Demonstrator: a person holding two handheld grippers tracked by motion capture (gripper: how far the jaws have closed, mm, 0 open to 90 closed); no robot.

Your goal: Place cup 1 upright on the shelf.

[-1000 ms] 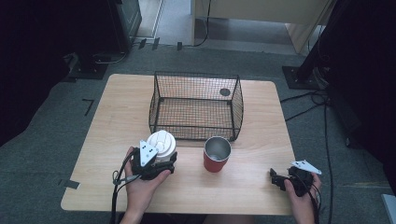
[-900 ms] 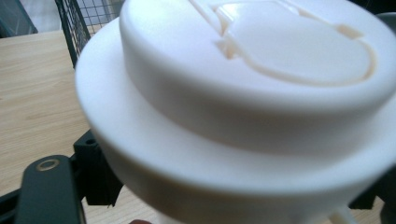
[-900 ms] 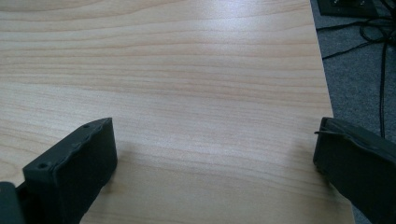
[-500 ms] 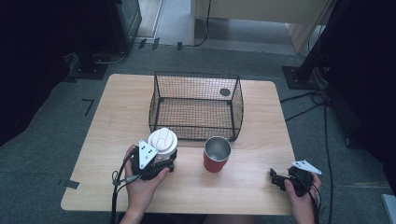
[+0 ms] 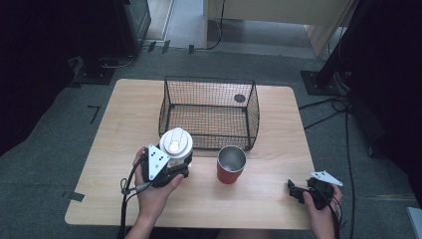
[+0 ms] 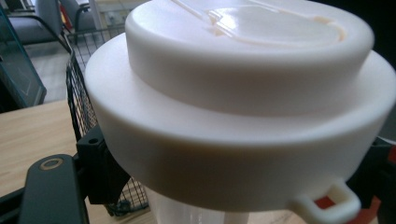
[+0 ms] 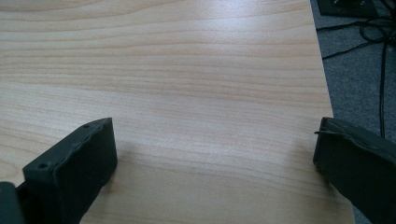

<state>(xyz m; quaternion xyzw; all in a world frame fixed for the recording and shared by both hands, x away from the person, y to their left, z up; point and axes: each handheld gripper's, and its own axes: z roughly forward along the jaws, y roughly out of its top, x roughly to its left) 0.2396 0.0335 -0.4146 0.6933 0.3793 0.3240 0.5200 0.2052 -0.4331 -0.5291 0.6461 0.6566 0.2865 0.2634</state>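
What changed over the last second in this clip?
The left hand-held gripper finished closing on the white lidded cup, edging slightly toward the wire basket. The right hand-held gripper, red cup and basket kept their places.

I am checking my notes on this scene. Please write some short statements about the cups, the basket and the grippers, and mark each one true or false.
1. The left gripper is shut on the white lidded cup. True.
2. The red cup lies inside the wire basket. False: it stands on the table, in front of the basket.
3. The right gripper holds a lid. False: its jaws are open and empty.
4. The red cup is open on top. True.
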